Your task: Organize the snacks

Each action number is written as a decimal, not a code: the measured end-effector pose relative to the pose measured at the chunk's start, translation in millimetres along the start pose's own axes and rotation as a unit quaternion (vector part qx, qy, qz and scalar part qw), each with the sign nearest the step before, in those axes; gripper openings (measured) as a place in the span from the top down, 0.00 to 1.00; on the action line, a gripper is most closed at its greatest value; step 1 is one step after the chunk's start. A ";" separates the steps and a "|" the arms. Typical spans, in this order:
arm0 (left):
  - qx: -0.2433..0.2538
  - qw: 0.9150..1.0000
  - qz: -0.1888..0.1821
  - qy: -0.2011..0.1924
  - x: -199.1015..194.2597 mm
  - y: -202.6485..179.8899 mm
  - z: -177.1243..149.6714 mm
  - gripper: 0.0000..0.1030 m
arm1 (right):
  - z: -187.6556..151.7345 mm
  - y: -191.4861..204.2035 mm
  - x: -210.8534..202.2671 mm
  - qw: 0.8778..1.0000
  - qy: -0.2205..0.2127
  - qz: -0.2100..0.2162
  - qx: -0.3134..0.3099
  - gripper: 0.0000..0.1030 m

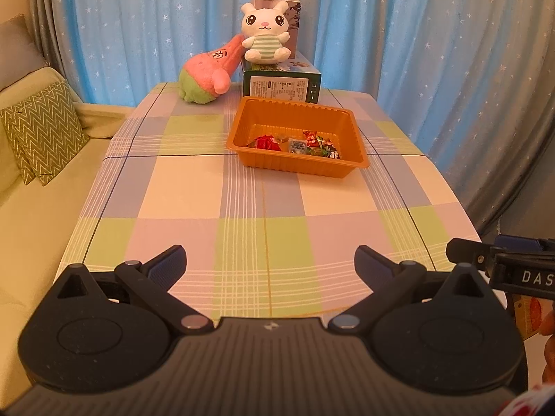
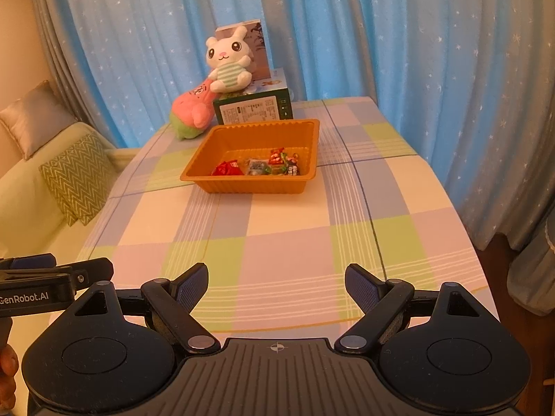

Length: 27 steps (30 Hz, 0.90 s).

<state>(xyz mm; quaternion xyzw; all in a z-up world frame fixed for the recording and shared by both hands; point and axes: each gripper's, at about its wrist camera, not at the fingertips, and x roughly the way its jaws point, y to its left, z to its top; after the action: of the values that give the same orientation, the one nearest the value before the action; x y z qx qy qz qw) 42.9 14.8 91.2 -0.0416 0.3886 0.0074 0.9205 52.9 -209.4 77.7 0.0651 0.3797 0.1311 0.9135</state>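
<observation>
An orange plastic tray (image 1: pixel 357 149) (image 2: pixel 208 159) stands on the checked tablecloth past the middle of the table. Several wrapped snacks (image 1: pixel 298 145) (image 2: pixel 258 166) lie in its near part, among them a red packet (image 1: pixel 265 141) (image 2: pixel 227 168). My left gripper (image 1: pixel 270 260) is open and empty, low over the near end of the table. My right gripper (image 2: pixel 276 279) is open and empty, beside it at the same end. Each gripper shows at the edge of the other's view, the right one (image 1: pixel 503 263) and the left one (image 2: pixel 52 277).
Behind the tray stands a green box (image 1: pixel 281 85) (image 2: pixel 255 105) with a white rabbit plush (image 1: pixel 265 33) (image 2: pixel 227 60) on it and a taller box behind. A pink and green plush (image 1: pixel 208 72) (image 2: pixel 190 112) leans beside it. A sofa with a patterned cushion (image 1: pixel 43 135) (image 2: pixel 78 176) stands left; blue curtains hang behind.
</observation>
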 end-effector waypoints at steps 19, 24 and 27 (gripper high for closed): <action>0.002 1.000 -0.004 -0.004 -3.5 -2.8 -10.5 0.00 | -7.0 1.7 -3.8 1.000 0.005 0.000 -0.005 0.17; 0.001 1.000 -0.003 -0.004 -3.2 -2.1 -9.5 0.00 | -6.8 1.8 -3.7 1.000 0.004 0.000 -0.006 0.17; 0.001 1.000 -0.005 -0.004 -3.0 -2.3 -9.5 0.00 | -6.9 1.9 -3.8 1.000 0.004 0.000 -0.005 0.17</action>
<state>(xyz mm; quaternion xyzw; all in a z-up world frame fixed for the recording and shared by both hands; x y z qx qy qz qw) 34.1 11.9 86.9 -0.0427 0.3850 0.0026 0.9219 45.2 -208.6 75.8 0.0599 0.3829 0.1334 0.9122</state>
